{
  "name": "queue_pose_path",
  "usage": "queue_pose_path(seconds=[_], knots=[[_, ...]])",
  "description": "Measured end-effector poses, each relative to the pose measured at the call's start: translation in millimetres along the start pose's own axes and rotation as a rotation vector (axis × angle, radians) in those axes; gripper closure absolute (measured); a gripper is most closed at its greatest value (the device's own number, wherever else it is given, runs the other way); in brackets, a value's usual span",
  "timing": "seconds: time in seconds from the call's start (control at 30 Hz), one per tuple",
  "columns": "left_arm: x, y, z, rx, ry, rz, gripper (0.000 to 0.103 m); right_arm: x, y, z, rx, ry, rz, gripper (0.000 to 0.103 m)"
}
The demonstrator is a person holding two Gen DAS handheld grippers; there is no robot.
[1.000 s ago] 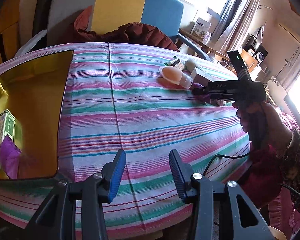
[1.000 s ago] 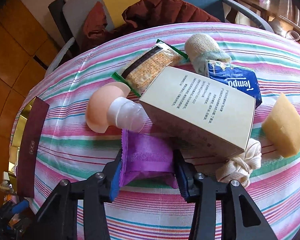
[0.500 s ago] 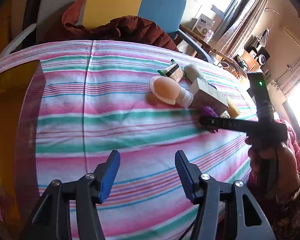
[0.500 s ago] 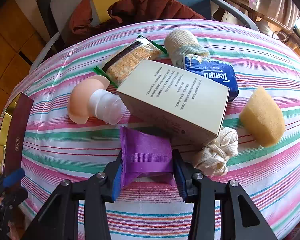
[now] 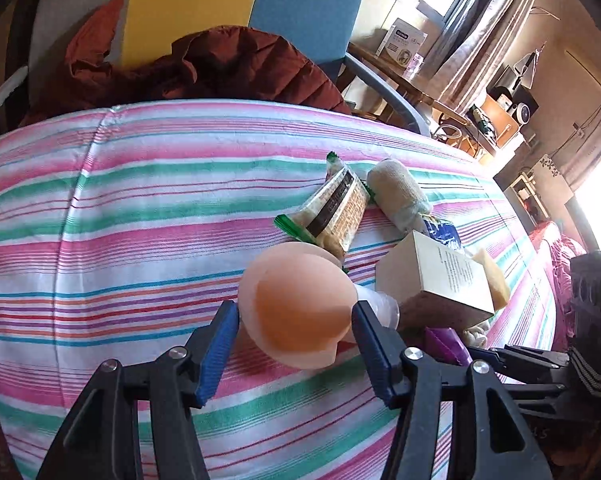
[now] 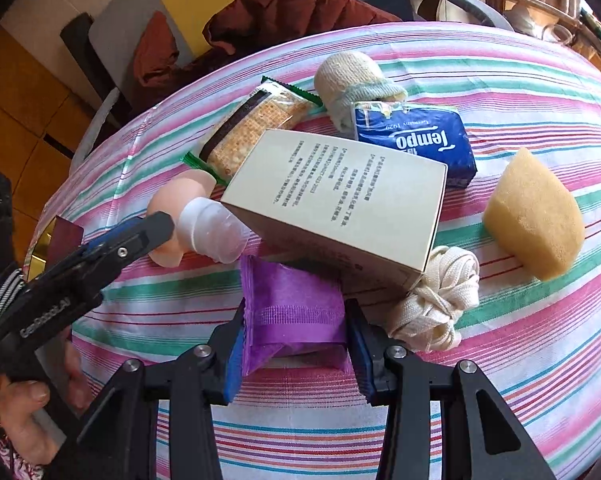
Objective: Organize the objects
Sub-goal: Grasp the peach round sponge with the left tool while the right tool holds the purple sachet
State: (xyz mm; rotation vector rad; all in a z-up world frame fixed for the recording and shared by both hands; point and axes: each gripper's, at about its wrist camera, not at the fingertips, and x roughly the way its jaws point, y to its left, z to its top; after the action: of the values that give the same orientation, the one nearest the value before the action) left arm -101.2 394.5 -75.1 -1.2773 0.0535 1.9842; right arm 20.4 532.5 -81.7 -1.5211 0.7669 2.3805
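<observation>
A: Where was the flat purple foil packet [image 6: 296, 312]?

B: On the striped surface [image 6: 540, 340], pinched between the blue pads of the right tongs [image 6: 296, 346]. Its far edge was tucked under the cream cardboard box [image 6: 340, 196], so that end was hidden.

A: And the left tongs [image 5: 294, 334]?

B: Their jaws were opening either side of the peach silicone dome with a clear plastic neck [image 5: 300, 304], pads not pressing it. The dome blocked whatever lay behind.

A: What else was hard to see?

B: The blue tissue pack [image 6: 416, 140] was partly covered by the box; a knotted cream cord bundle [image 6: 436, 300] leaned against it. A hand [image 6: 28, 412] was cut off at the frame edge.

A: The room?

B: A rust-red padded jacket [image 5: 228, 68] lay on a chair; bright window glare washed out the far corner.
</observation>
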Motion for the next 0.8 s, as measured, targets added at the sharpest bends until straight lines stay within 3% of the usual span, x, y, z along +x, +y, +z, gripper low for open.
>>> queue_pose_path(seconds=[0.1,0.17,0.27,0.33,0.4,0.47,0.53,0.6,0.67,0.8], knots=[[-1.9,0.3,-5.3,0.005,-0.013,-0.055,0.05,-2.9,-6.5,2.5,0.03,-0.008,0.021,0.059],[-7.4,-4.6,-17.4,0.047,0.006,-0.093,0.064,-6.4,-11.0,3.5,0.048,-0.016,0.024,0.059],[-20.8,-10.9,-39.1,0.097,0.014,-0.158,0.066,-11.0,-16.0,5.3,0.065,-0.032,0.026,0.059],[-29.1,-12.6,-44.5,0.107,-0.01,-0.161,0.066,-12.1,-15.6,5.3,0.061,-0.033,0.023,0.059],[-34.9,-13.6,-41.4,0.127,-0.048,-0.122,0.062,-10.9,-14.3,5.6,0.055,-0.029,0.019,0.059],[-33.1,-20.0,-31.5,0.17,-0.072,-0.038,0.041,-10.6,-14.6,5.1,0.05,-0.021,0.019,0.059],[-27.1,-28.2,-20.0,0.222,-0.087,0.043,0.032,-11.0,-16.7,3.5,0.056,-0.018,0.025,0.059],[-18.4,-37.9,-10.7,0.27,-0.081,0.084,0.03,-11.1,-17.8,3.9,0.065,-0.017,0.032,0.059],[-4.5,-43.8,-2.1,0.276,-0.036,0.082,0.03,-11.5,-19.6,3.6,0.071,-0.016,0.032,0.059],[17.0,-36.8,5.9,0.163,0.009,0.007,0.03,-11.3,-22.6,2.6,0.079,-0.009,0.043,0.059]])
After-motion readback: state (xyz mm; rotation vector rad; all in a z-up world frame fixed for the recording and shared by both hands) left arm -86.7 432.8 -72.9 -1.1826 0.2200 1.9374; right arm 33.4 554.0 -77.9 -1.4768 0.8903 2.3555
